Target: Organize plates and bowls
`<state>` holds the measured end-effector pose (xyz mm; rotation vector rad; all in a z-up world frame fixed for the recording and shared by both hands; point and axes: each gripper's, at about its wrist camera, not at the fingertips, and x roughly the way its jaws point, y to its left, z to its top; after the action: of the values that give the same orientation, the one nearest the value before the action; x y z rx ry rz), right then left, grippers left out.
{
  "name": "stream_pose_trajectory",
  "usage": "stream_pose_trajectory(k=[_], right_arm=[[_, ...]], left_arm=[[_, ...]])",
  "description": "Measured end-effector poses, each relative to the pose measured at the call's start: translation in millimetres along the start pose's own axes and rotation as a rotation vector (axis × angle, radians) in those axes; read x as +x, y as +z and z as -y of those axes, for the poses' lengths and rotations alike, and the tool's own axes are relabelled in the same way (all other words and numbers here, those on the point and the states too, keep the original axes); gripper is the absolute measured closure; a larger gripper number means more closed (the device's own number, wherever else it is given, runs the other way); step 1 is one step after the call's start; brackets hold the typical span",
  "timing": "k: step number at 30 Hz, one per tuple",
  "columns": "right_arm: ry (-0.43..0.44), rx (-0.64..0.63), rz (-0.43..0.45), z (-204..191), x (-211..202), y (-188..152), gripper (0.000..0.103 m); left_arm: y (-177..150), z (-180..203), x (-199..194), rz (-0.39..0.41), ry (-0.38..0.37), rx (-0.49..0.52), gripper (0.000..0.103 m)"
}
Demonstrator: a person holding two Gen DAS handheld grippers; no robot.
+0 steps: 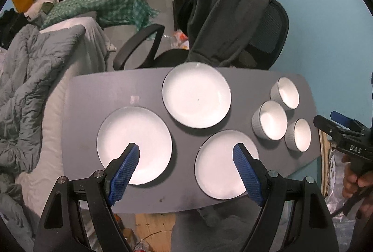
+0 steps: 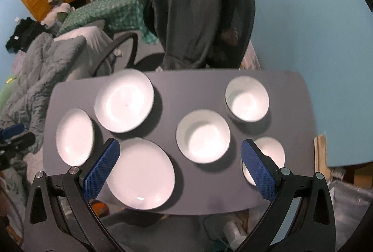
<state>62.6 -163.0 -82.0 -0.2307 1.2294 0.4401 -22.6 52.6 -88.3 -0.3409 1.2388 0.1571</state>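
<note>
Three white plates are laid apart on the left half of the grey bench; three white bowls are grouped on the right half. Both the left tongs and the right tongs are held wide and empty above the near edge. An office chair draped with a dark garment is set against the far edge, and a bed is seen at the left.

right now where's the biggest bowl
In the right wrist view the biggest bowl sits mid-table, right of the near plate, with one smaller bowl behind it and another nearer.
</note>
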Motion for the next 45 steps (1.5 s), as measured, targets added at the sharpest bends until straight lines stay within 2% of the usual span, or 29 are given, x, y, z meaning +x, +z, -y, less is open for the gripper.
stream_pose_trajectory(k=[4, 8, 14, 20, 25, 29, 35, 41, 45], right_arm=[[-0.014, 0.026, -0.04, 3.2, 17.2, -12.3, 0.001], [0.015, 0.092, -0.081, 5.7, 36.1, -24.0, 0.001], [0.006, 0.116, -0.096, 3.2, 53.5, -38.6, 0.001], [0.015, 0.113, -0.128, -1.3, 73.0, -51.3, 0.001], [0.028, 0.109, -0.171, -3.3, 93.2, -63.0, 0.004], [0.053, 0.126, -0.199, 1.7, 105.5, -72.2, 0.006], [0.077, 0.178, -0.249, 14.4, 125.7, -84.8, 0.015], [0.086, 0.158, -0.296, 23.5, 136.2, -94.5, 0.025], [0.137, 0.159, -0.318, 30.6, 135.1, -98.4, 0.045]], left_arm=[[-6.0, -7.9, 22.0, -0.058, -0.041, 0.006, 0.02], [-12.9, -12.8, 43.5, -0.107, -0.072, 0.003, 0.02], [-23.0, -9.2, 69.3, -0.133, -0.139, -0.001, 0.02], [-30.6, -1.8, 100.1, -0.178, -0.153, 0.04, 0.02], [-37.6, -2.3, 117.0, -0.212, -0.187, 0.03, 0.02], [-42.8, 0.5, 130.8, -0.238, -0.18, 0.026, 0.02], [-52.9, 4.6, 148.8, -0.27, -0.179, 0.011, 0.02], [-60.0, 14.2, 165.9, -0.298, -0.156, 0.03, 0.02], [-61.5, 21.3, 173.4, -0.295, -0.143, 0.065, 0.023]])
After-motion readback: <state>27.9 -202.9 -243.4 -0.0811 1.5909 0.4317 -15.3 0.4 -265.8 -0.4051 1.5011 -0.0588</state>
